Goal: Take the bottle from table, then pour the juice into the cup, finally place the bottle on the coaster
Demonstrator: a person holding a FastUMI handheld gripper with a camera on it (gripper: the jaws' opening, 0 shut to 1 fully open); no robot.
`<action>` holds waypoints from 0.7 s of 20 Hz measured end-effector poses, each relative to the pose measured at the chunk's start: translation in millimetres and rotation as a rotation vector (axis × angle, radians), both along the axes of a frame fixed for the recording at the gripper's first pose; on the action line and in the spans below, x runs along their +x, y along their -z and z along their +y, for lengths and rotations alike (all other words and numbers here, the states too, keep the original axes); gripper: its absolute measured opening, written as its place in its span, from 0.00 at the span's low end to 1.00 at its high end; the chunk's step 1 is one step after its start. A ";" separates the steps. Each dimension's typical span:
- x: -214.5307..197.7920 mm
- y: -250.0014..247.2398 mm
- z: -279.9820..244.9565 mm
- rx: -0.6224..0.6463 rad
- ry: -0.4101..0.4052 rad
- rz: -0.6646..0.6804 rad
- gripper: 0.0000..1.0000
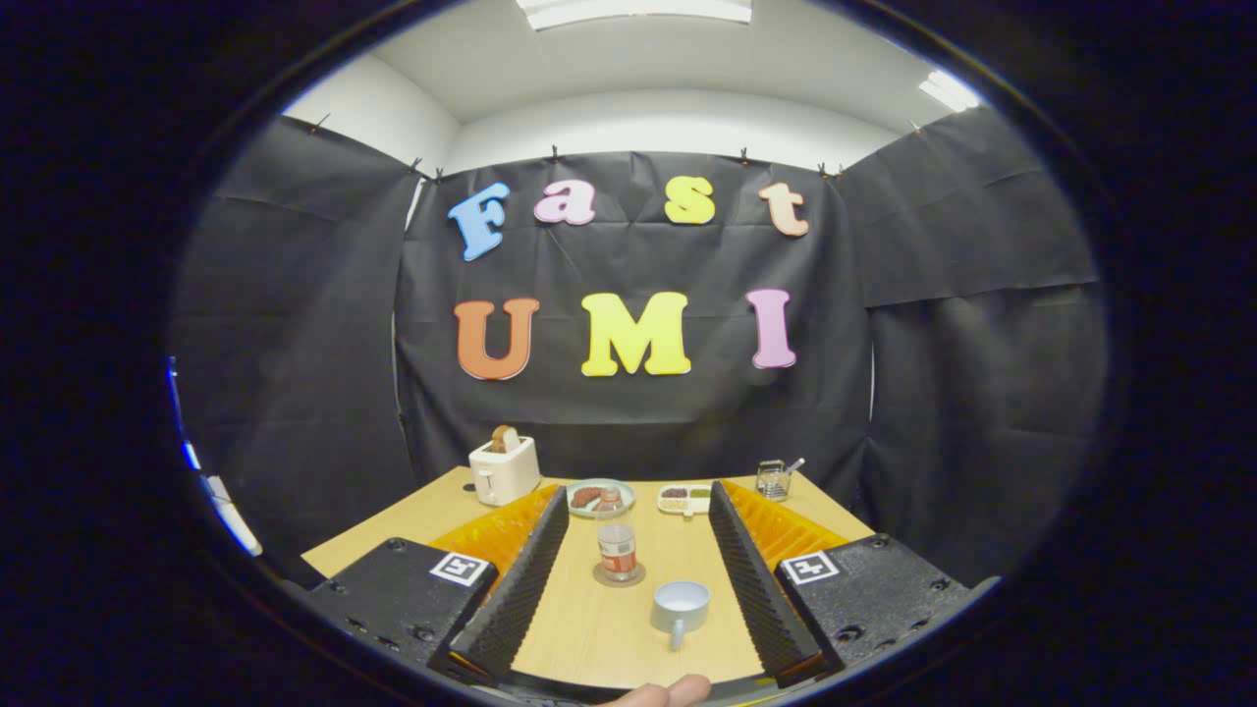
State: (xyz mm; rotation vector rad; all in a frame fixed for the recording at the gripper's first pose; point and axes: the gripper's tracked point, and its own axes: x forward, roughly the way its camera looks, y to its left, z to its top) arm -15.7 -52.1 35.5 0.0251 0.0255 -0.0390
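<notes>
Two ridged fingers frame the wooden table, spread wide, nothing between them but bare tabletop and the task's things. Gripper empty.

Bottle: stands upright, long axis vertical, straight ahead between the finger lines and slightly toward the left finger. Clear body, reddish band low down. It sits on a round coaster, which shows as a dark rim around its base.

Cup: pale, open mouth up, handle pointing back toward the gripper. It lies nearer than the bottle and a little to the right of it, close beside but apart.

Beyond the fingertips: toaster with a slice standing in it, a plate of food, a small divided dish, a wire holder.

A fingertip of the person's hand shows at the near table edge.

Judgement: bottle not yet taken. A straight advance would bring the fingers to either side of the bottle, but the cup lies partly in that path, so the approach likely needs to pass left of the cup or above it.
</notes>
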 end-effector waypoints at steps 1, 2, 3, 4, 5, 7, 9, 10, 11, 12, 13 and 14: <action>-3.2 -6.0 -0.3 0.004 -0.001 -0.006 0.93; -6.6 -11.5 -0.9 0.009 -0.003 -0.015 0.93; -10.8 -16.0 -1.3 0.012 -0.005 -0.025 0.93; -13.2 -18.5 -3.8 0.017 0.000 -0.031 0.93; -15.4 -20.0 -5.8 0.025 0.004 -0.035 0.93; -19.6 -23.4 -3.8 0.038 -0.002 -0.041 0.93; -21.9 -25.0 -7.7 0.040 0.007 -0.046 0.93; -21.9 -24.5 -9.3 0.043 0.009 -0.043 0.93; -22.3 -22.7 -8.7 0.045 0.008 -0.039 0.93; -22.2 -22.8 -7.8 0.047 0.005 -0.038 0.93; -21.6 -21.5 -8.6 0.046 0.007 -0.034 0.93; -21.2 -21.3 -9.3 0.044 0.009 -0.033 0.93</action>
